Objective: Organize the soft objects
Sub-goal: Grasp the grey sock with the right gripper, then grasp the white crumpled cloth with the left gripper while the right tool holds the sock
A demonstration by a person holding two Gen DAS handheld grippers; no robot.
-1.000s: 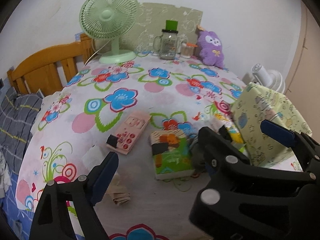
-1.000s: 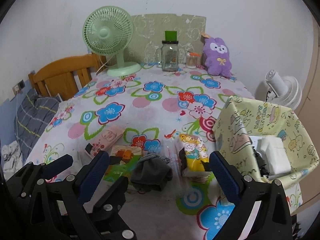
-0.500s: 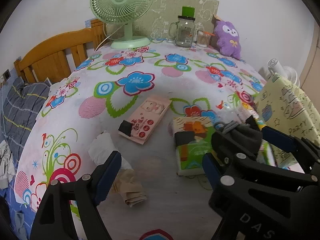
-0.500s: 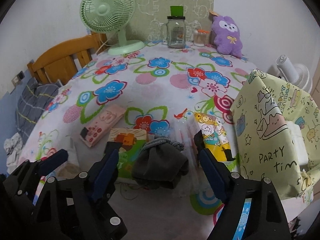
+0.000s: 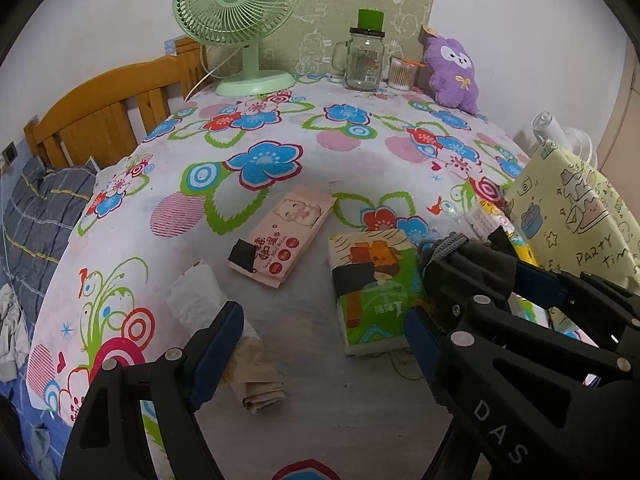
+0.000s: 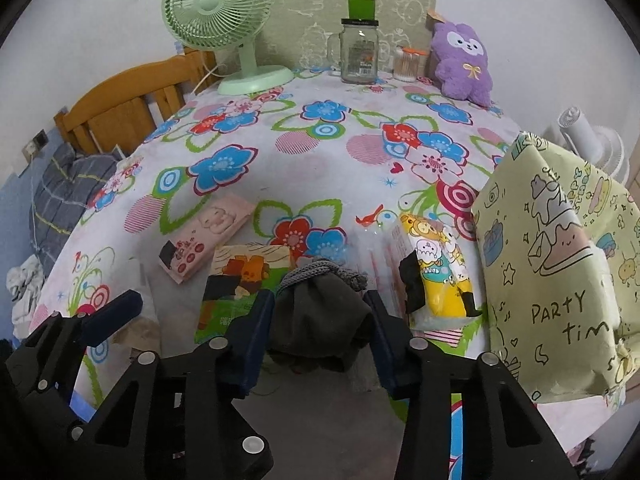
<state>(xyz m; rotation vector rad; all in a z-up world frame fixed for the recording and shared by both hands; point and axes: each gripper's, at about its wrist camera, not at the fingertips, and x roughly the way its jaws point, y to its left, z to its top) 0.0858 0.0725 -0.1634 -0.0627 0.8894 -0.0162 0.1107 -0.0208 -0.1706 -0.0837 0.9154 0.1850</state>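
1. Leftmost, near the table's point(image 6: 320, 168) front-left corner, a crumpled white tissue point(image 5: 196, 300) and a folded beige cloth point(image 5: 256, 384) are seen, with the left gripper point(image 5: 320, 328) held wide open above them, gripping nothing.
2. Further right, a pink wipes pack point(image 6: 204, 236) and a green tissue pack point(image 6: 240, 284) lie flat near the front edge.
3. Next, a dark grey drawstring pouch point(image 6: 320, 320), soft and bunched, is pinched between the blue pads of the right gripper point(image 6: 320, 316), whose jaws have just been closing onto it.
4. Beside it, a yellow cartoon pack point(image 6: 440, 272) is seen.
5. At the right edge, a pale yellow printed bag point(image 6: 560, 272) stands.
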